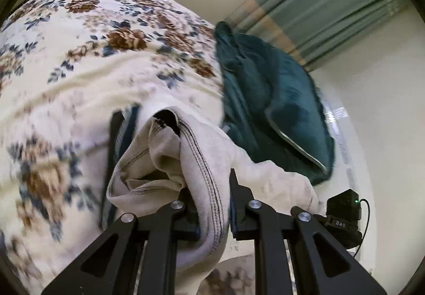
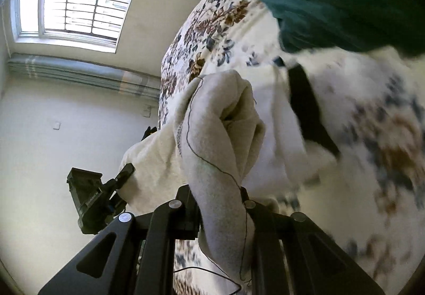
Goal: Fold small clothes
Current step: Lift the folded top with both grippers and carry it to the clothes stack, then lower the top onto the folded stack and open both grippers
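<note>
Over floral bedspread (image 1: 66, 98): L gripper (image 1: 212, 204) & R gripper (image 2: 220, 204) both clamp grey garment (image 1: 196, 162); window (image 2: 79, 8) only R view.

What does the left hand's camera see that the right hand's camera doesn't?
Only the left wrist view shows the stitched hem opening of the pale garment and the right gripper's black box with a green light.

Only the right wrist view shows the barred window, a loose dark thread trailing over the cloth, and the left gripper from outside.

Both show the pale garment pinched between black fingers, the flowery blanket, a dark green cloth, the striped curtain and the pale wall.
</note>
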### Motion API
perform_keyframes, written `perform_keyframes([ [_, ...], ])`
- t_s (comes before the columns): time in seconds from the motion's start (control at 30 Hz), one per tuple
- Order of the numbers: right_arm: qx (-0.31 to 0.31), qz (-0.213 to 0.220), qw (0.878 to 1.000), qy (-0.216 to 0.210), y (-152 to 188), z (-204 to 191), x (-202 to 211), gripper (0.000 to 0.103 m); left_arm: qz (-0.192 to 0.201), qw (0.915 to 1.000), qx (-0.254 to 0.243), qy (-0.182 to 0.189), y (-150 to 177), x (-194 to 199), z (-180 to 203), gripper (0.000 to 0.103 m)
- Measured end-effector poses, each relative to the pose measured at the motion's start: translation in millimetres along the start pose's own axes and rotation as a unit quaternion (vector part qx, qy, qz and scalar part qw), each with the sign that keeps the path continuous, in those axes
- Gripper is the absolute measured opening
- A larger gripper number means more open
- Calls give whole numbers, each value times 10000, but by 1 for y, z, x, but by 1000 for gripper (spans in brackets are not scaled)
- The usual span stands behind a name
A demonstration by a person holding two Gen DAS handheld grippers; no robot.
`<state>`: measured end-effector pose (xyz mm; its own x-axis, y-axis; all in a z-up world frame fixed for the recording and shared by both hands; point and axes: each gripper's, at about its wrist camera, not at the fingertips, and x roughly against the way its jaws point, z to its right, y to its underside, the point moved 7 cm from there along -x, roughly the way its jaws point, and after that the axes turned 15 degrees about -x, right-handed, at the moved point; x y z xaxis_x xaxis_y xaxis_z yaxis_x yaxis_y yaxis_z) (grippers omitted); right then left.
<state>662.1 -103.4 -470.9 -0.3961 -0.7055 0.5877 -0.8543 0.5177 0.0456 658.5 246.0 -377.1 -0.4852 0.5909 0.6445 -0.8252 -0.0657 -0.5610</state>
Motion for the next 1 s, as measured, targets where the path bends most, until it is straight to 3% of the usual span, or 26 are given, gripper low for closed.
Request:
perform_keyframes([
  [0.17,-8,128,9985,533,-45,11,-48,14,-504,9980,-24,-372,-16,-49,-49,17],
  [0.3,46,208,9941,1064,-61,27,-66,21,-558,9976,159,-365,-13,-60,-65,22],
  [0.33,99,224,9925,1201,-62,28,-67,27,-547,9974,198,-430,-12,-57,-65,26],
  [0.37,194,275,9886,1466,-62,28,-68,45,-559,9962,141,-658,-11,-54,-66,31],
  [0.43,392,380,9829,1759,-60,25,-65,58,-649,9904,-47,-1217,-9,-46,-64,73],
  [0.5,677,616,9720,2165,-52,17,-59,64,-689,9821,-369,-1714,-6,-38,-56,82],
  [0.57,1042,912,9545,2640,-43,8,-51,85,-655,9707,-683,-2208,0,-27,-46,85],
  [0.63,1358,1130,9368,3019,-30,0,-43,100,-666,9611,-792,-2561,7,-20,-37,94],
  [0.77,1690,1435,9057,3612,-1,-7,-27,103,-707,9440,-974,-3072,27,-13,-14,96],
  [0.83,1770,1591,8945,3784,12,-9,-13,103,-756,9411,-1030,-3130,35,-12,-3,96],
  [1.0,1827,1833,8825,3926,43,-21,25,103,-821,9370,-1120,-3204,54,4,32,96],
])
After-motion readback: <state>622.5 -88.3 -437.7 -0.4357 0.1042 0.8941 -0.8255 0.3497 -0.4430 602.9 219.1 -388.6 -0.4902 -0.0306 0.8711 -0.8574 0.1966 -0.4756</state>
